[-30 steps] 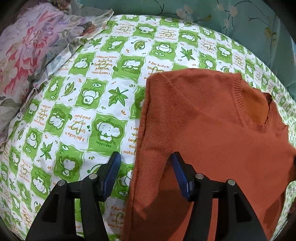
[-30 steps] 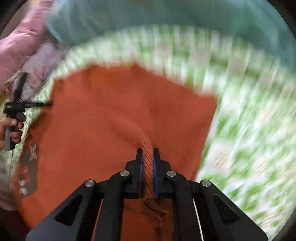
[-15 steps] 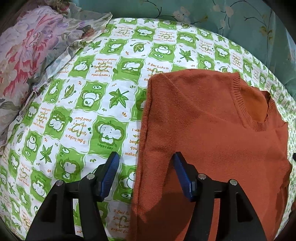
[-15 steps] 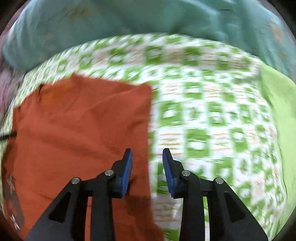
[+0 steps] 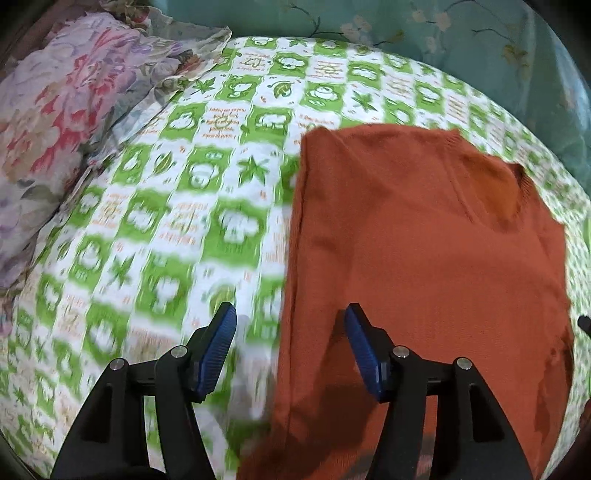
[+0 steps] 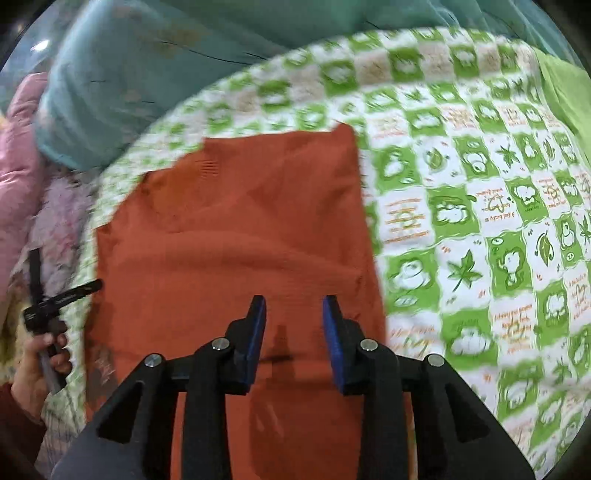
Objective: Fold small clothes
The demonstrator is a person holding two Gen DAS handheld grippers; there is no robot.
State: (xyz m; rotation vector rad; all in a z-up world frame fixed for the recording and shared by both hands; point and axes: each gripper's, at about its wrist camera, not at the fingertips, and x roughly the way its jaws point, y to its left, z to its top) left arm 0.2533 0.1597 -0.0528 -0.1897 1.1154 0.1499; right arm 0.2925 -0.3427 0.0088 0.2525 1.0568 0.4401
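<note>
A rust-orange knit sweater [image 5: 424,266] lies flat on the green-and-white checked bedsheet [image 5: 184,221], folded into a long rectangle with its neckline at the far end. My left gripper [image 5: 288,332] is open and empty, hovering over the sweater's left edge. The sweater also shows in the right wrist view [image 6: 236,236]. My right gripper [image 6: 293,317] is open and empty above the sweater's near right part. The left gripper and the hand holding it show at the left edge of the right wrist view [image 6: 55,306].
A floral pillow [image 5: 55,110] lies at the far left of the bed. A teal floral quilt [image 5: 406,29] runs along the far side. A lime-green cloth [image 6: 565,88] lies at the far right, and pink bedding [image 6: 18,147] at the left.
My right gripper let go of the sweater fold it was pinching, opened, and shifted back over the sweater. My left gripper stayed open and drifted slightly along the sweater's left edge.
</note>
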